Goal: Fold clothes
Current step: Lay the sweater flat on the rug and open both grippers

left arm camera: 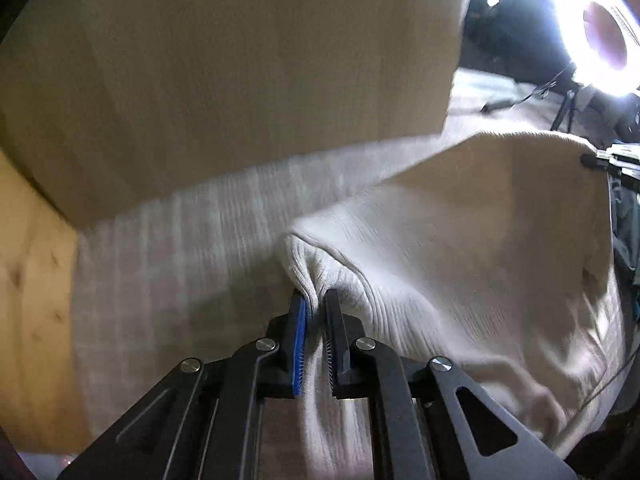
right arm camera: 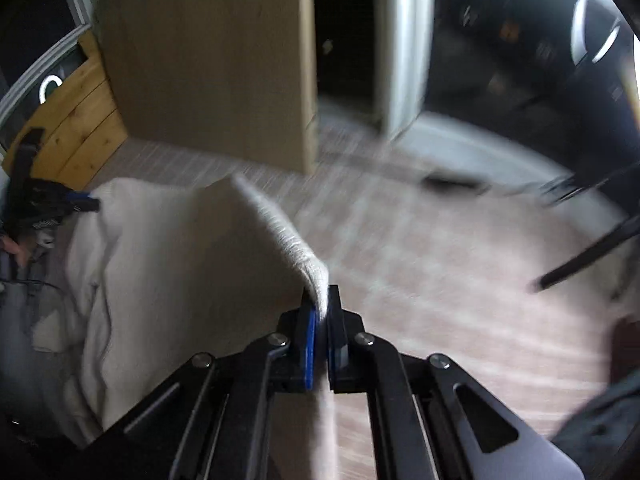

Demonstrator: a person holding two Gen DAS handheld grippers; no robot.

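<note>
Cream sweater (left arm camera: 460, 240) between both claws' pads

Both wrist cameras are looking closely along their fingers, sharing the garment (left arm camera: 460, 240) before the wooden panel (right arm camera: 208, 60).

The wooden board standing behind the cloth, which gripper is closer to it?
Probably left, though it's hard to judge. The left gripper holds the cream garment near the board; the right gripper seems farther back.

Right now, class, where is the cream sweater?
The cream sweater hangs stretched between both tongs, left tongs and right tongs each pinching an edge, above the pale carpet.
</note>
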